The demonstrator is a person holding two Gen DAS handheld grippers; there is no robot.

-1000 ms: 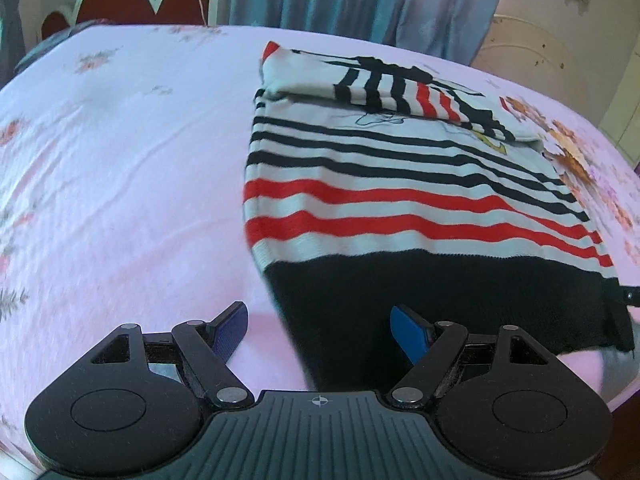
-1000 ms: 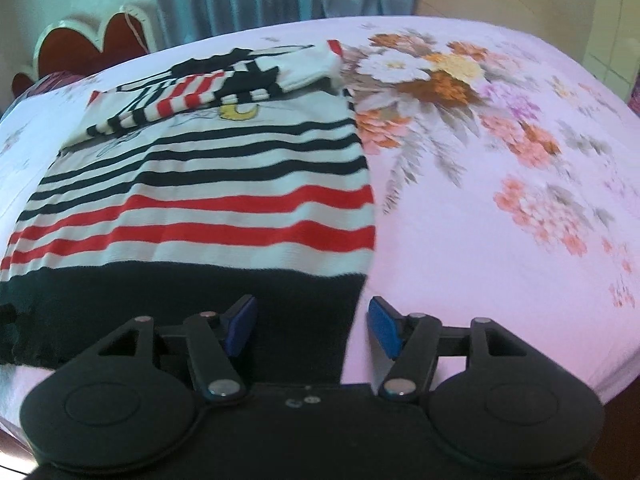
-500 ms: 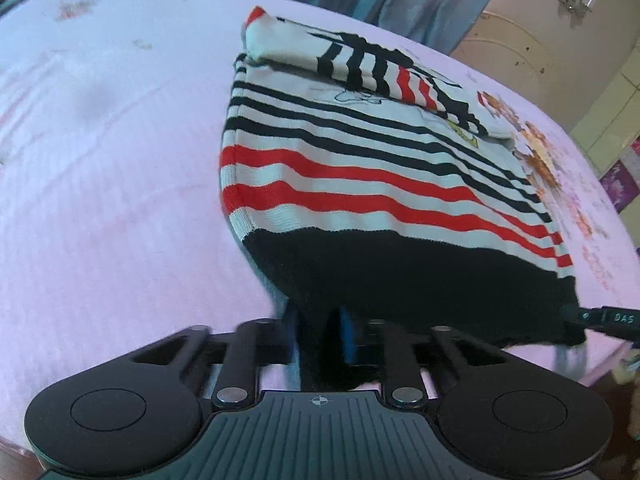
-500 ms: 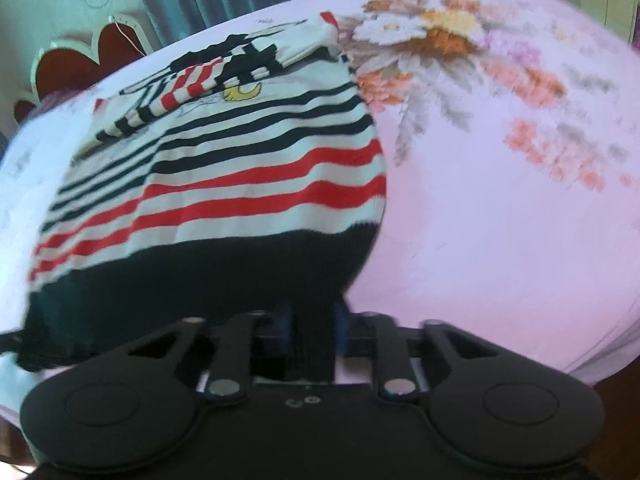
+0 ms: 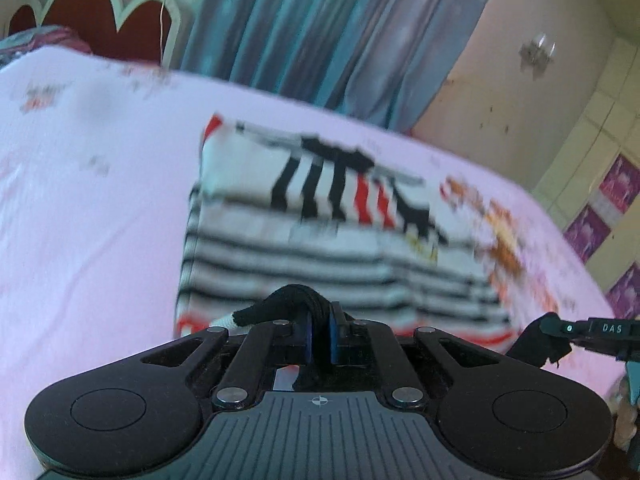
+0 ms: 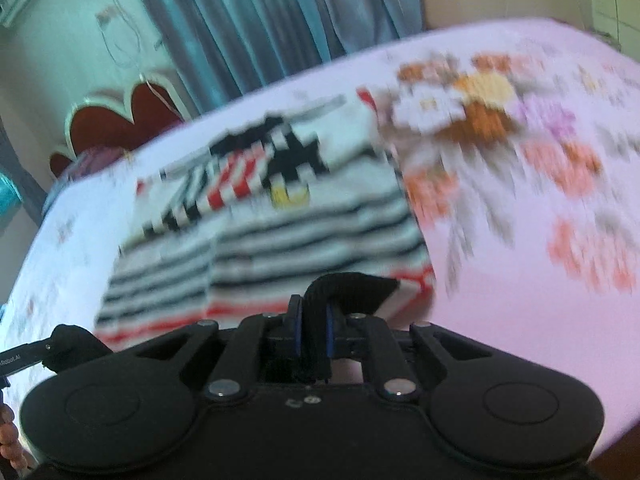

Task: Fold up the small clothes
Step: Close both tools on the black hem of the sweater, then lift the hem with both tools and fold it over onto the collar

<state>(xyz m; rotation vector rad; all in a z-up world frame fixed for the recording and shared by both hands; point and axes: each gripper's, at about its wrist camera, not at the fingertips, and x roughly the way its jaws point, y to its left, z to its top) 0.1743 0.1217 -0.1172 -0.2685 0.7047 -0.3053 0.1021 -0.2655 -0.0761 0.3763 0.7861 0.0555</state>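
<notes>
A small striped sweater (image 5: pixel 320 240) in white, black and red lies on the pink bed, its sleeves folded across the top. My left gripper (image 5: pixel 320 326) is shut on the black hem (image 5: pixel 296 300) at the garment's left corner, lifted off the bed. My right gripper (image 6: pixel 314 322) is shut on the black hem (image 6: pixel 352 286) at the right corner, also raised. In the left wrist view the right gripper's tips (image 5: pixel 560 328) show at the right edge, pinching black cloth. The sweater (image 6: pixel 280 232) is blurred in both views.
The pink floral bedsheet (image 6: pixel 520 200) spreads right of the sweater, plain pink sheet (image 5: pixel 80 220) left of it. A red scalloped headboard (image 5: pixel 100 20) and blue curtains (image 5: pixel 320 40) stand behind the bed. A wall with purple tiles (image 5: pixel 600 220) is at the right.
Both grippers went from open over the black hem to shut on it, then rose with it. The hem is lifted and drawn toward the sleeves; the view tilted up.
</notes>
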